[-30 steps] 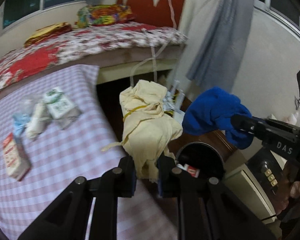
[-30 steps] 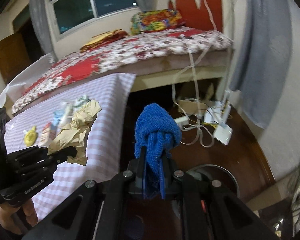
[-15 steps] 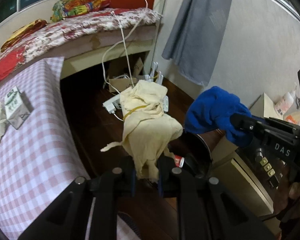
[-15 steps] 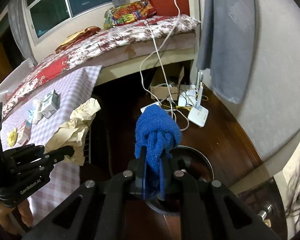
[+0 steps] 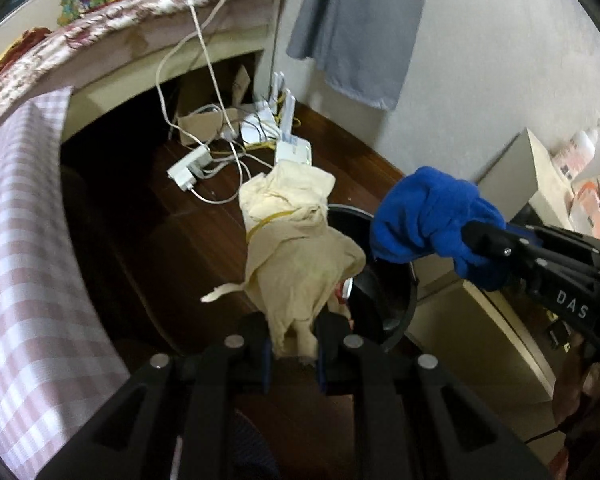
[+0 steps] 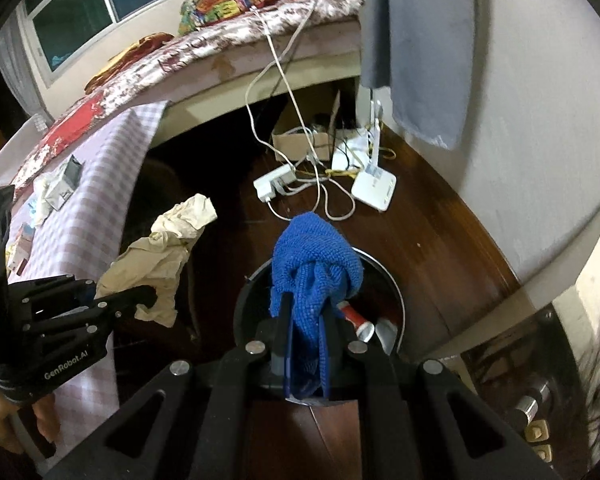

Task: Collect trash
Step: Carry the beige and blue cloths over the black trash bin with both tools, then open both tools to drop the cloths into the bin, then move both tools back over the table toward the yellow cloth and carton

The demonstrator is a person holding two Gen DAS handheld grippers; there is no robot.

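My left gripper [image 5: 294, 334] is shut on a crumpled cream cloth [image 5: 296, 248] and holds it beside the left rim of a round black trash bin [image 5: 396, 292] on the floor. My right gripper [image 6: 305, 322] is shut on a blue cloth [image 6: 314, 264] and holds it over the bin's [image 6: 396, 300] open mouth. A red and white can [image 6: 356, 318] lies inside the bin. The left gripper [image 6: 140, 294] with the cream cloth [image 6: 168, 240] shows at the left of the right wrist view; the right gripper's fingers [image 5: 488, 238] with the blue cloth [image 5: 432, 224] show at the right of the left wrist view.
A table with a pink checked cloth [image 5: 24, 260] stands to the left, with cartons and wrappers [image 6: 60, 188] on it. A power strip [image 6: 276, 182], cables, a white router [image 6: 374, 190] and a cardboard box [image 6: 300, 140] lie on the wooden floor by the bed. Cabinets stand to the right.
Both grippers have swung right and down from the table towards the floor bin, each still holding its cloth. The bin is now directly under the blue cloth.
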